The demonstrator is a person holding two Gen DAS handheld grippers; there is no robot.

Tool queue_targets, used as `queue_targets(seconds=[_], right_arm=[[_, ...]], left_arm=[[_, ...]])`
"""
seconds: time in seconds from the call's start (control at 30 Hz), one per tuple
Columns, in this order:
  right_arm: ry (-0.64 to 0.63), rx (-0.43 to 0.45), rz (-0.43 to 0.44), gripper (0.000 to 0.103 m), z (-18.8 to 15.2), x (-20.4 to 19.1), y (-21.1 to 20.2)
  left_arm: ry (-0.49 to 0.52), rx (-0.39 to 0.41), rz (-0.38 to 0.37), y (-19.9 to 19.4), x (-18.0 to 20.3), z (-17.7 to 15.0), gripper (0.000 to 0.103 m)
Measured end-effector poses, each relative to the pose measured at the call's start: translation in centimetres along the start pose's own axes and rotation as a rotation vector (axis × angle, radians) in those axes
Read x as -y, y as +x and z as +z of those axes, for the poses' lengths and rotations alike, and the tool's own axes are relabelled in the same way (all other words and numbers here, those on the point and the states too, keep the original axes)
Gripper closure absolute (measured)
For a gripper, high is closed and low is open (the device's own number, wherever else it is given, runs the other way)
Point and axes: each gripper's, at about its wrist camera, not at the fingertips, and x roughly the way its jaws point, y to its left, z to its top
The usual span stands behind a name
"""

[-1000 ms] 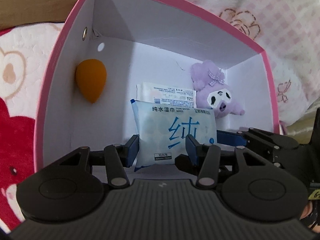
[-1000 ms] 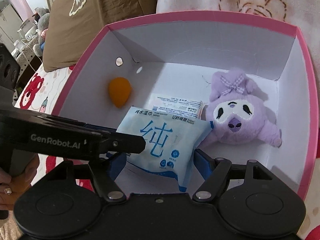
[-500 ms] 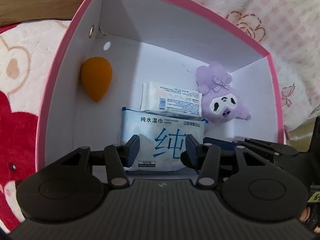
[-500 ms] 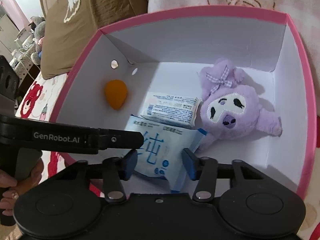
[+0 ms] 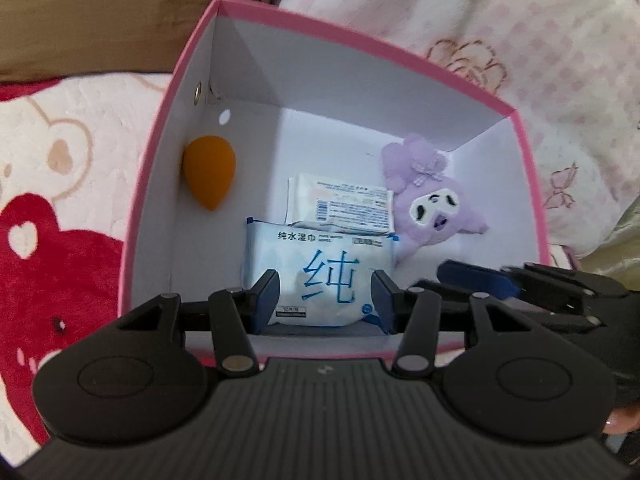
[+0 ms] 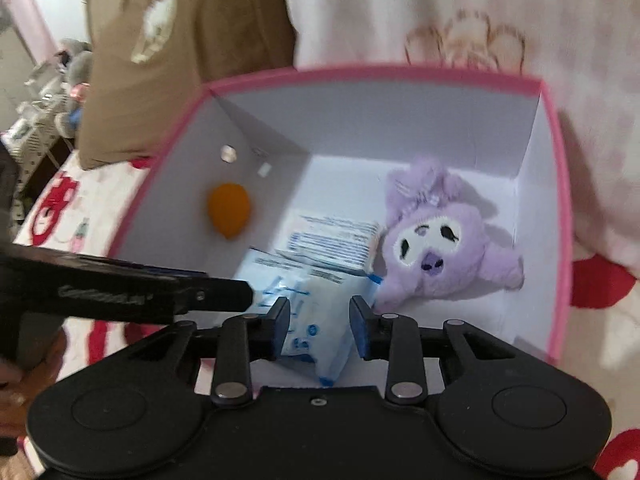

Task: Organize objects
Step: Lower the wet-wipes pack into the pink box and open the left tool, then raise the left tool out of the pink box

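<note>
A pink box (image 5: 340,88) with white walls holds an orange egg-shaped sponge (image 5: 209,174), a white pack (image 5: 340,202), a purple plush (image 5: 432,204) and a blue wet-wipes pack (image 5: 320,264). The wipes pack lies flat on the box floor, partly over the white pack. My left gripper (image 5: 325,300) hovers above its near end, jaws partly apart and touching nothing. My right gripper (image 6: 320,320) is above the same wipes pack (image 6: 288,280); its jaws are closing with nothing pressed between them. The left gripper's arm (image 6: 160,292) crosses the right wrist view at left.
The box (image 6: 400,120) sits on a bedspread with red bears (image 5: 60,260). A brown pillow (image 6: 180,40) lies behind its left corner and a pink-white quilt (image 5: 520,40) behind its right. A shelf with toys (image 6: 60,80) is far left.
The wipes pack stood up between the fingers; it now lies flat on the box floor. Both grippers have drawn back and up. The right jaws have narrowed.
</note>
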Motion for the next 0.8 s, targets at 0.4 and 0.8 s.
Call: queue_targets(seconds=[0.4,0.8], right_arm=[[-0.136,0.09,0.036,0.062,-2.2,-3.2,-7.8],[-0.161,0.048,-0.015,0.059,-5.8,-4.2,-12.8]], left_arm=[[0.024,0.022,0.03,-5.6,3.7,-2.8,0.054],[0.134,-0.081,0.07,-11.2,8.4,-5.1,0.054]])
